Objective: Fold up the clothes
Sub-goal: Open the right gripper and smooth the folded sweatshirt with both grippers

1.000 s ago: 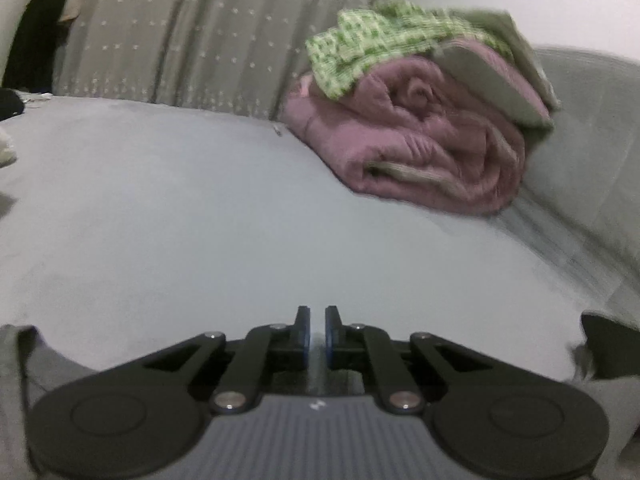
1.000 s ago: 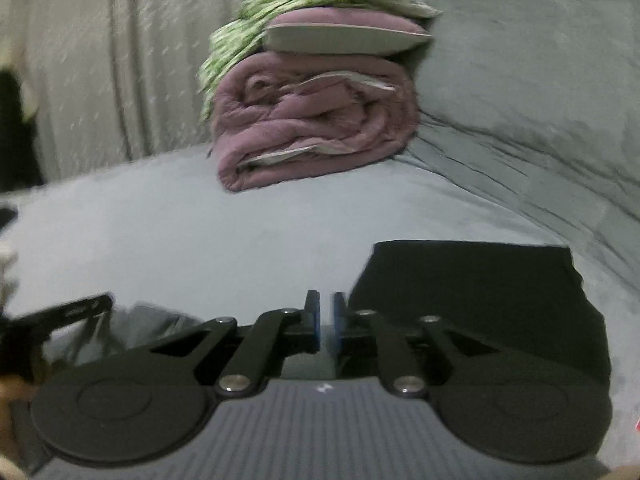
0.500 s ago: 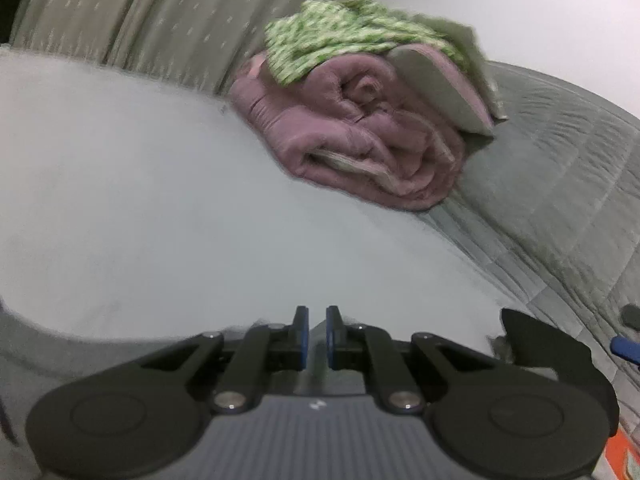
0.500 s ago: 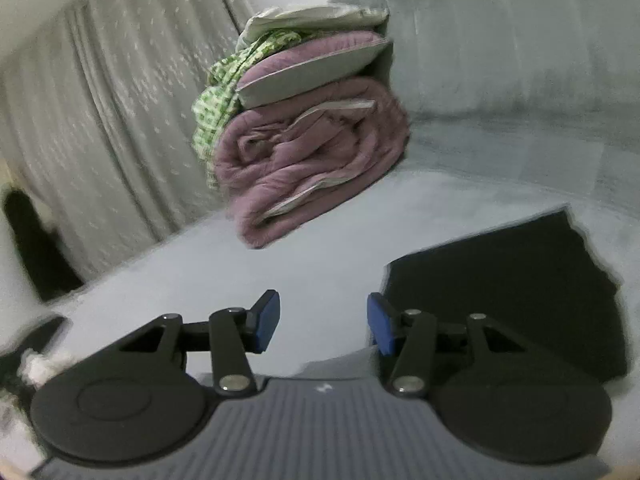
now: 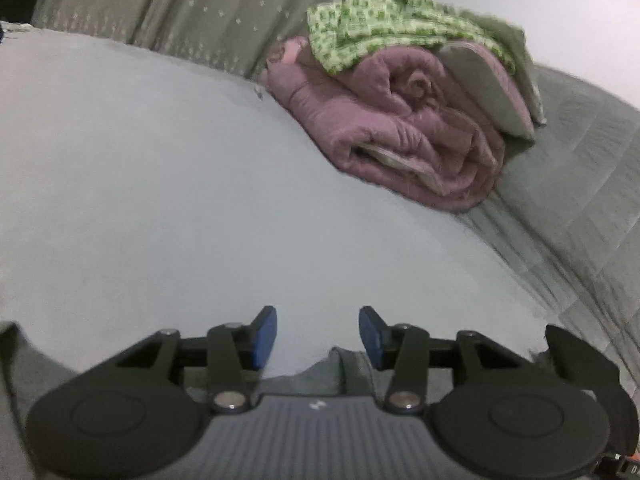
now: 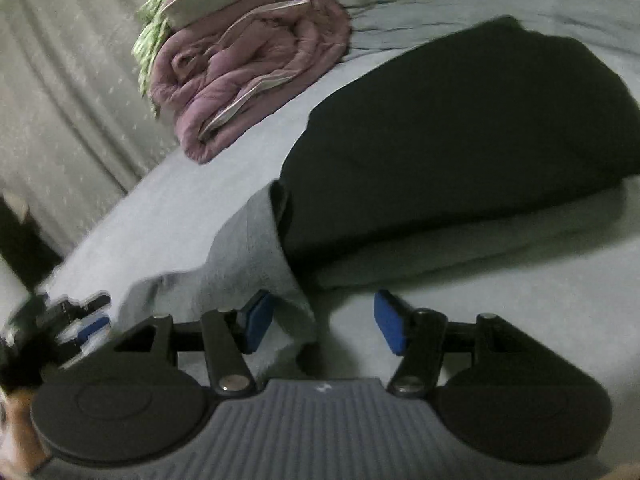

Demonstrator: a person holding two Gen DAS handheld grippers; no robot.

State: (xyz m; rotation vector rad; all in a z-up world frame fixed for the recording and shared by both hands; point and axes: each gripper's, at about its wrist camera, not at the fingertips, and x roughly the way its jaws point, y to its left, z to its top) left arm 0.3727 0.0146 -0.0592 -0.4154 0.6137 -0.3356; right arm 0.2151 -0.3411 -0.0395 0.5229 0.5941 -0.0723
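A grey garment (image 6: 256, 256) lies on the bed, its edge running between the open jaws of my right gripper (image 6: 324, 326); it is free of the pads. A folded black garment (image 6: 460, 132) lies just beyond it, on a light grey folded piece (image 6: 480, 240). My left gripper (image 5: 317, 334) is open and empty, with a bit of the grey garment (image 5: 340, 372) below its jaws. The left gripper also shows at the left edge of the right wrist view (image 6: 76, 320).
A rolled pink quilt (image 5: 404, 136) with a green patterned cloth (image 5: 372, 24) and a pillow on top sits at the back by the curtain (image 5: 180, 4). It also shows in the right wrist view (image 6: 248, 80). A grey quilted headboard cushion (image 5: 580, 184) rises at the right.
Both grippers have opened; the left was shut half a second ago, the right a second ago. The right gripper has tilted down over the grey and black garments.
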